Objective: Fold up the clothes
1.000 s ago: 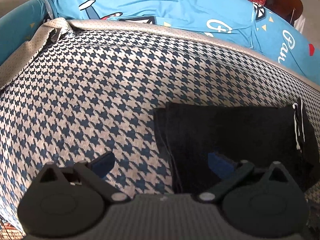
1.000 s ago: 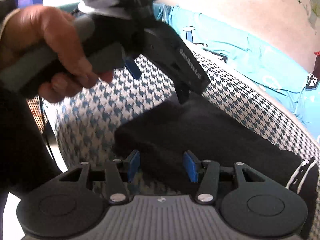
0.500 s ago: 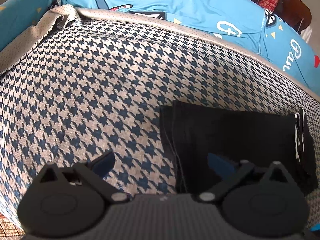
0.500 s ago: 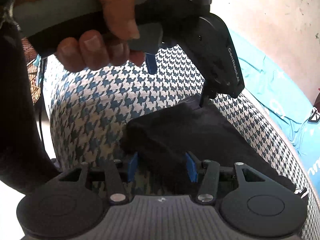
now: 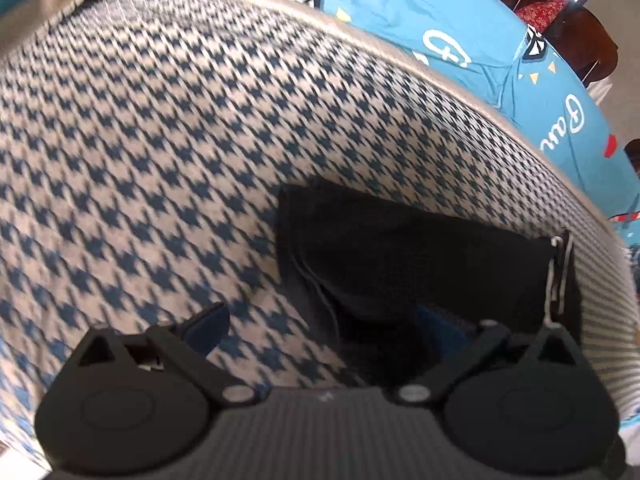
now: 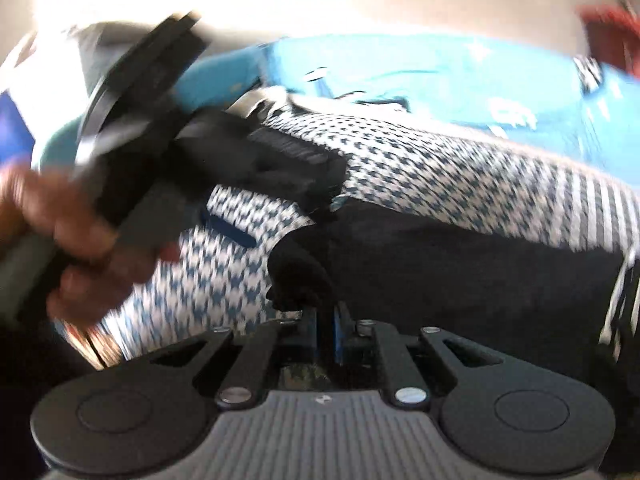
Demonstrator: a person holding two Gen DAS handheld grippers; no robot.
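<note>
- We see a folded black cloth garment with a thin white trim [image 5: 420, 256] lying flat on a blue-and-cream houndstooth woven cover [image 5: 160, 152], towards that cover's right-hand part in the left wrist view.
- Our left tongs [image 5: 320, 328] stand spread wide: one blue pad [image 5: 208, 326] hovers over bare houndstooth, the other [image 5: 436, 326] sits at the garment's near edge, where a layer looks lifted.
- Our right tongs [image 6: 325, 330] are pressed together on the garment's [image 6: 460, 272] near corner; a bunched fold of black cloth rises just above the blue pads [image 6: 338, 332].
- In the right wrist view a person's hand [image 6: 80, 248] grips the handle of the left tongs' black body [image 6: 192, 152], which reaches to the garment's far edge. The picture is blurred there, so we cannot tell whether it touches the cloth.
- Beyond the houndstooth cover lies a bright turquoise printed sheet with white lettering [image 5: 460, 36].
- A dark wooden piece of furniture [image 5: 580, 36] shows at the upper right, behind the sheet.
</note>
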